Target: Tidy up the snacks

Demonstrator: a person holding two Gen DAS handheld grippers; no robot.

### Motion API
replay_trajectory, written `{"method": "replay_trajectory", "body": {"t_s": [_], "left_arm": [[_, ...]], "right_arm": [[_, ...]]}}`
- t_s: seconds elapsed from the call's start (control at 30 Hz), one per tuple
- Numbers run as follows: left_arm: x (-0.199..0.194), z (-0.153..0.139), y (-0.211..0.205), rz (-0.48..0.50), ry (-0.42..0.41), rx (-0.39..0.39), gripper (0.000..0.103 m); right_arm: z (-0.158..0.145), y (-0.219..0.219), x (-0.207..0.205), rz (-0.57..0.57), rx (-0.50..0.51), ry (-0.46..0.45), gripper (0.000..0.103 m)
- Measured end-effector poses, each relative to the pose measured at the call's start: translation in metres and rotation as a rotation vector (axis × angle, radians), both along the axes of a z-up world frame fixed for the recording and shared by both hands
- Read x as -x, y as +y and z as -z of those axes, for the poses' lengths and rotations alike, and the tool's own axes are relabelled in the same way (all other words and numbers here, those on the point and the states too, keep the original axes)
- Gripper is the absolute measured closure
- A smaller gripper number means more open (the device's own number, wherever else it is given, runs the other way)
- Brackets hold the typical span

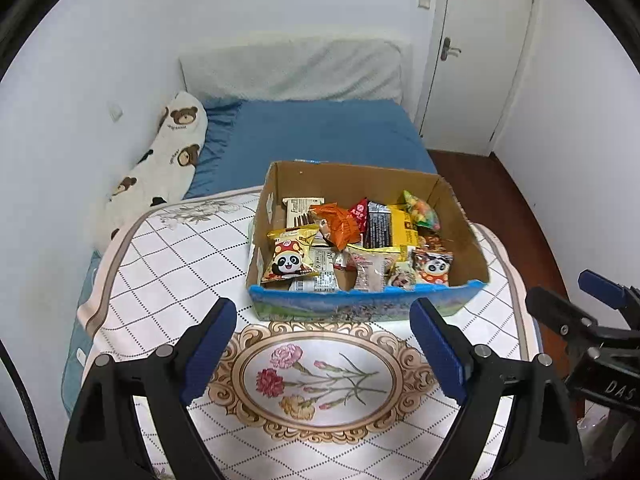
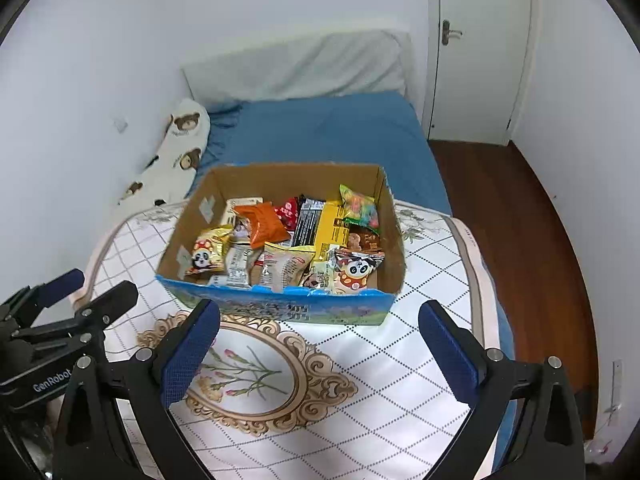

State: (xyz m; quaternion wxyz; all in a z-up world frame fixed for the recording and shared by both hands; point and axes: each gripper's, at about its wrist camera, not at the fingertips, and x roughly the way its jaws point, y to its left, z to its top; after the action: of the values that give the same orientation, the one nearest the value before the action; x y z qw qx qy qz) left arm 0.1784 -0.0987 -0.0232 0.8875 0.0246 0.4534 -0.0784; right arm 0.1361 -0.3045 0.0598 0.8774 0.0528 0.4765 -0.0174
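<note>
A cardboard box (image 1: 352,172) (image 2: 296,176) with a blue printed front stands on the cloth-covered table (image 1: 180,260). It holds several snack packets. Among them are an orange packet (image 1: 338,220) (image 2: 262,224), a panda packet (image 1: 286,260) (image 2: 204,256), a yellow and black pack (image 1: 396,228) and a bag of coloured candy (image 1: 422,210) (image 2: 360,206). My left gripper (image 1: 324,312) hangs open above the table, short of the box's front wall, with nothing between its fingers. My right gripper (image 2: 320,310) is beside it, jaws wide and empty. Each shows at the edge of the other's view (image 1: 560,286) (image 2: 102,282).
Behind the table lies a bed with a blue sheet (image 1: 320,132), a white headboard cushion (image 1: 292,68) and a bear-print pillow (image 1: 172,152) against the left wall. A white door (image 1: 480,52) and dark wooden floor (image 1: 500,208) are to the right. The cloth has a flower medallion (image 1: 320,376).
</note>
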Motion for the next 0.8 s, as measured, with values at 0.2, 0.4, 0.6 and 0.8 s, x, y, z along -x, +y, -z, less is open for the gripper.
{"method": "replay_trajectory", "body": {"t_s": [0.2,0.4,0.6,0.8], "left_arm": [[0.040,-0.025,0.002,0.004,-0.044,0.012,0.014],[0.074,-0.046,0.009,-0.004,-0.076,0.031,0.014],[0.097,-0.062,0.015,-0.021,-0.105,0.039,0.014],[0.107,-0.066,0.020,-0.036,-0.125,0.037,0.014]], "right_arm": [[-0.039,0.008,0.050,-0.007,0.026,-0.082,0.001],[-0.070,0.015,0.090,-0.020,0.051,-0.138,0.000],[-0.087,0.019,0.115,-0.029,0.054,-0.169,0.000],[-0.094,0.022,0.128,-0.029,0.065,-0.184,0.000]]}}
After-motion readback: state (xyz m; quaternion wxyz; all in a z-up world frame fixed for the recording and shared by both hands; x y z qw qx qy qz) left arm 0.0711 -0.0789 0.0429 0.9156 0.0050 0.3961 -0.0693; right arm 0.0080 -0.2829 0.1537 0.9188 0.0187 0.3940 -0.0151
